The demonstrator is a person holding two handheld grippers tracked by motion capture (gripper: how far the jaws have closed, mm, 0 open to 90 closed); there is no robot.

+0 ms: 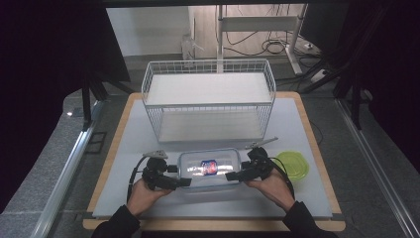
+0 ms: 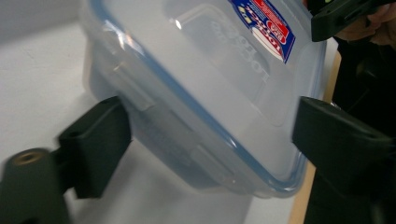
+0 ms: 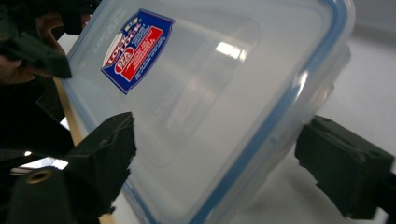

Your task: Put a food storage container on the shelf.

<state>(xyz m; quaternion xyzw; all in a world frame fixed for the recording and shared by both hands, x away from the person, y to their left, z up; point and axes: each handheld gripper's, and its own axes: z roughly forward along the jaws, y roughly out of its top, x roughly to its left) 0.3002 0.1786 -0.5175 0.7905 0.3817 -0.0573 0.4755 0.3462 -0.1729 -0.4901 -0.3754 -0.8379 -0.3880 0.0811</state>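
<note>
A clear lidded container [image 1: 209, 170] with a blue seal and a red-and-blue label [image 1: 208, 167] is seen on the white table [image 1: 297, 129], near its front edge and just in front of a white wire rack [image 1: 208, 99]. Its long axis runs left to right across the table, and each short end is bracketed by one tool: the left gripper [image 1: 173, 181] at the left end, the right gripper [image 1: 237, 175] at the right end. In the left gripper view the fingers [image 2: 95, 144] are spread wide around the container's corner, and in the right gripper view the fingers [image 3: 100, 161] are likewise parted on either side of the lid's edge; a firm clamp cannot be confirmed on either side. A green lid [image 1: 293, 165] is left lying beside the right hand. Both hands are judged equally near, so a two-sided lift toward the rack appears to be prepared.
</note>
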